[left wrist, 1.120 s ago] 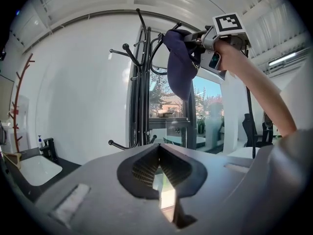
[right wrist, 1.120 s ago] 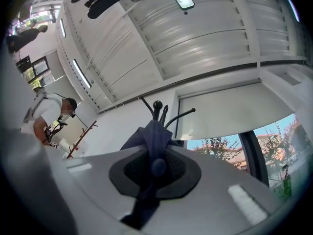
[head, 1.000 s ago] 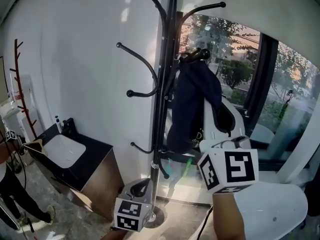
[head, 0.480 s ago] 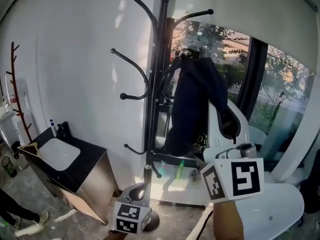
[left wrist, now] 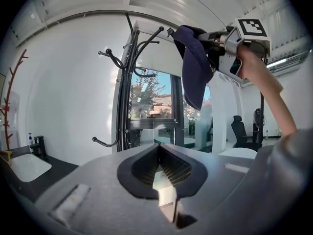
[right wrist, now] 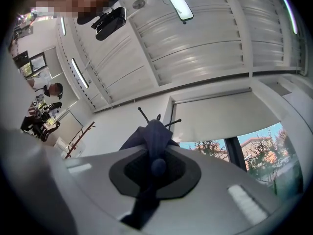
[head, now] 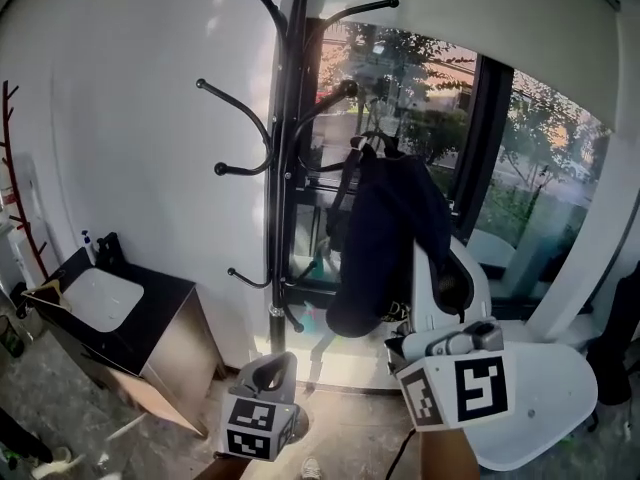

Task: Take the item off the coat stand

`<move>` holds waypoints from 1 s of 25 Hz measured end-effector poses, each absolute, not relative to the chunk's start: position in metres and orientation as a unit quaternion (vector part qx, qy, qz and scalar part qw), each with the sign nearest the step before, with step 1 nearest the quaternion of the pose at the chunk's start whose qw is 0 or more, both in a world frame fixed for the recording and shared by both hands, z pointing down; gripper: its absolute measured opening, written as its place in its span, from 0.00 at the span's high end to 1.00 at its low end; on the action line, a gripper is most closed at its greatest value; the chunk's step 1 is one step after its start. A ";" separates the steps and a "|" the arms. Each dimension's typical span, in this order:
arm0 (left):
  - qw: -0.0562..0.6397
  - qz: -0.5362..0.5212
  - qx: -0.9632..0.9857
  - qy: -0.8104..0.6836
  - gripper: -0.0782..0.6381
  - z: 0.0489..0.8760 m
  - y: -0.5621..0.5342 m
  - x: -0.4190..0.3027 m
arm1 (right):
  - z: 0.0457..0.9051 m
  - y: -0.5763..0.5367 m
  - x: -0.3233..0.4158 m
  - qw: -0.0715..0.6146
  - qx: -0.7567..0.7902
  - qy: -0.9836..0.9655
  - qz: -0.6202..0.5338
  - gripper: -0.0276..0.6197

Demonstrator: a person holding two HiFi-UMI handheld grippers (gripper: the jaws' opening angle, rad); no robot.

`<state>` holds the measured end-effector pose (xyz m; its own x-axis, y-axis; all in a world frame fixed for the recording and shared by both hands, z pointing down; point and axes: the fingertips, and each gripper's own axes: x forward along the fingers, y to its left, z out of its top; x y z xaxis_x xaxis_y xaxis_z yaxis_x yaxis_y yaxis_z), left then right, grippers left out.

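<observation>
The navy item hangs just right of the coat stand, seemingly clear of its hooks (bag or garment, I can't say). My right gripper has its jaws clamped on the fabric. I judge the lift done; carrying it away remains. My left gripper, low near the stand's base, is closed on nothing.

Matt cloth item, glossy metal coat stand

In the head view the coat stand runs off the top edge, its foot is mostly hidden behind the left gripper, and a person at lower left shows only a leg.
</observation>
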<state>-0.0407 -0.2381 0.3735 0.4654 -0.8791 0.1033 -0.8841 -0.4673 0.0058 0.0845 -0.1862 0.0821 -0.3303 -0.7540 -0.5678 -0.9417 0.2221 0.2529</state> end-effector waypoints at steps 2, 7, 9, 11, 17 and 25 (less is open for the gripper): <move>0.029 0.041 0.856 -0.515 0.88 0.373 -0.236 -0.038 | 0.102 -0.187 0.089 0.152 -0.562 0.766 0.272 0.93; 0.020 0.035 0.851 -0.523 0.88 0.371 -0.230 -0.040 | 0.160 -0.193 0.089 0.122 -0.569 0.781 0.226 0.93; 0.015 0.033 0.849 -0.527 0.88 0.369 -0.229 -0.041 | 0.181 -0.194 0.088 0.113 -0.571 0.785 0.211 0.93; 0.013 0.032 0.846 -0.532 0.88 0.369 -0.229 -0.043 | 0.203 -0.197 0.085 0.102 -0.573 0.790 0.192 0.93; 0.018 0.029 0.837 -0.546 0.88 0.372 -0.225 -0.046 | 0.261 -0.203 0.074 0.066 -0.576 0.803 0.139 0.93; 0.037 0.026 0.839 -0.542 0.88 0.379 -0.223 -0.038 | 0.324 -0.207 0.066 0.019 -0.588 0.805 0.075 0.93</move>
